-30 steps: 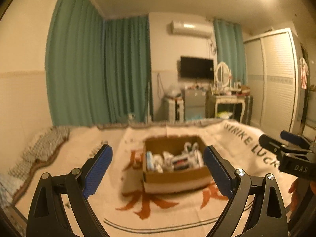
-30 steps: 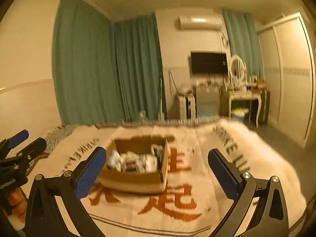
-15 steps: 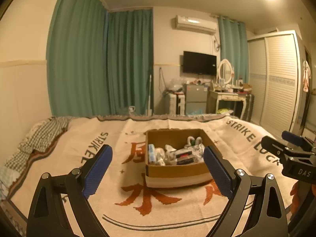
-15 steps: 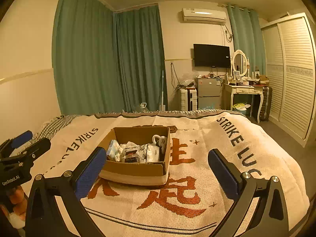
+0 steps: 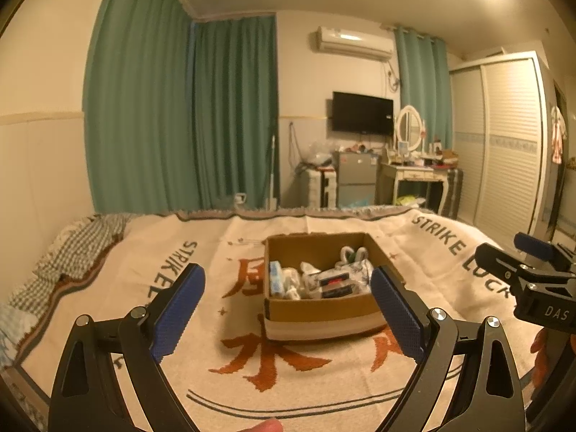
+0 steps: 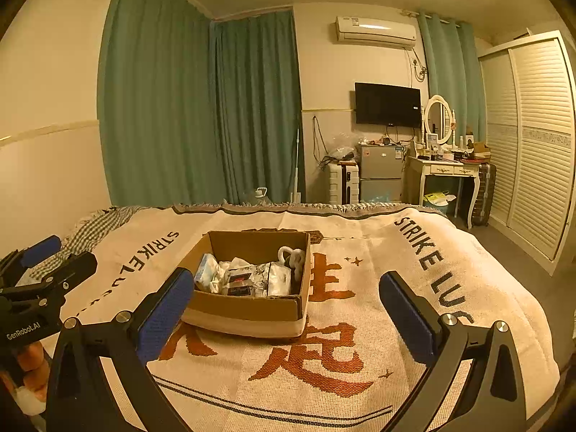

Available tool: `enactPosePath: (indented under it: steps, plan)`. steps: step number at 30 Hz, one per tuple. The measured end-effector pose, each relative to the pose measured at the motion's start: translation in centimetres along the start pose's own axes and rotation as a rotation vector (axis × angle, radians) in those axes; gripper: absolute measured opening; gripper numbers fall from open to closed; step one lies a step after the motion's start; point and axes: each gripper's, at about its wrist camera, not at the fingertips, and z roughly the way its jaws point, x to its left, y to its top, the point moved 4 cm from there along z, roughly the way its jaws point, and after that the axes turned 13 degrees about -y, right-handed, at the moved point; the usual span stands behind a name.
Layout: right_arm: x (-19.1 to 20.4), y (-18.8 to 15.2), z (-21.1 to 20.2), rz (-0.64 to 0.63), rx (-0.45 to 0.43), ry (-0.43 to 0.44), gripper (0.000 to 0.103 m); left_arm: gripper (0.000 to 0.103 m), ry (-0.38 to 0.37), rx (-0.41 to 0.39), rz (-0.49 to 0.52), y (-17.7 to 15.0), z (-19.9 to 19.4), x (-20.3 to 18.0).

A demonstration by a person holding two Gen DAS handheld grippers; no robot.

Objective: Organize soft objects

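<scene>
Cardboard box sits on the bed, on a cream blanket with woven orange characters and "STRIKE LUCK" lettering. The box is open-topped and holds the soft objects: pale packets, crinkled white wrappers, a small dark pack with red print, and a white looped item against the far right wall. Nothing soft lies loose on the blanket in either view, apart from a checked cloth bunched at the bed's edge at 9 o'clock.

Left gripper: fingers spread wide, nothing between them, held above the blanket short of the box, with the box framed at 12 o'clock. Right gripper: fingers likewise released and empty; the box lies at 11 o'clock from it, its near left corner behind the left finger. Each gripper shows at the edge of the other's view, so the two stand side by side at the near edge of the bed.

Step in hand, as a judgement: both tools are poised and facing the box with no grasp made. This fits two stages: contents waiting to be sorted out of the box, or contents already gathered into it. The pictures do not settle which, so no specific next move is entered.
</scene>
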Motion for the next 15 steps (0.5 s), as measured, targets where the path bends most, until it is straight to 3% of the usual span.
enactPosePath:
  steps: [15]
  plan:
    - [0.48, -0.05, -0.14, -0.009, 0.003, 0.001, 0.103, 0.095, -0.005, 0.015, 0.0, -0.23, 0.25, -0.27]
